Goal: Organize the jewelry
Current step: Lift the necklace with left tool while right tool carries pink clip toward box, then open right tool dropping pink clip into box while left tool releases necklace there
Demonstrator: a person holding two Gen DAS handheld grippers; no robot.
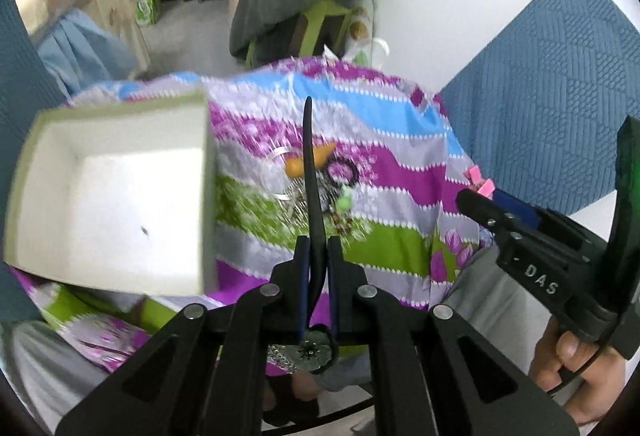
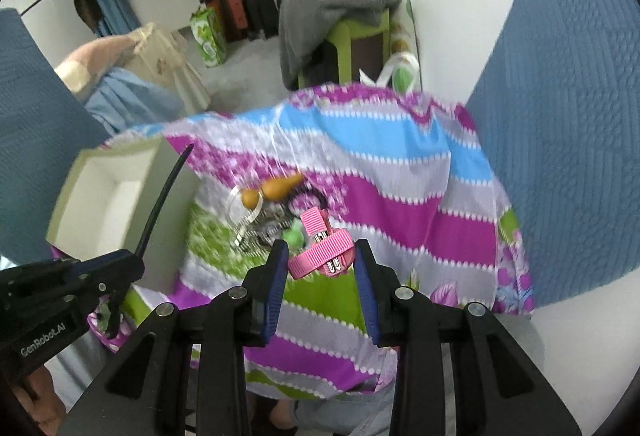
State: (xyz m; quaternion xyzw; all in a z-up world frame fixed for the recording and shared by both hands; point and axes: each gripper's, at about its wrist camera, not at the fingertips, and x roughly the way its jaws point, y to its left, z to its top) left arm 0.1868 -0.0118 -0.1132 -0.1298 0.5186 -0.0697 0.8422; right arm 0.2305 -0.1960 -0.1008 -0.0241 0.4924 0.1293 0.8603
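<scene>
- Box (image 1: 108,196) at far left: pale, lidless, white inside, apparently nothing in it, resting on the striped cloth (image 1: 400,172) with its opening tipped toward the cameras. Judged to be the receptacle for the sorted pieces, set close beside the pile for short transfers.
- Left hand-held gripper (image 1: 318,240): jaws closed narrow on a black curved hair clip (image 1: 309,164), whose thin blade stands up past the fingertips and whose flower-ornamented end (image 1: 314,350) sits behind the jaws. Gripped mid-length, probably so the blade can be steered to the box.
- Jewelry pile (image 1: 320,180), centre of the cloth: orange drop-shaped pieces, a clear bangle, a dark ring, a green bead, all touching or overlapping. Remaining pieces not yet sorted; motion blur prevents a finer count.
- Right hand-held gripper (image 2: 320,256): jaws fairly wide, with a pink ribbon hair clip (image 2: 320,244) between the blue pads. Whether both pads press it, I cannot tell.
- Writing: "DAS" on the right unit's body; "GenRobot.AI" on the left unit's body. No other legible labels.
</scene>
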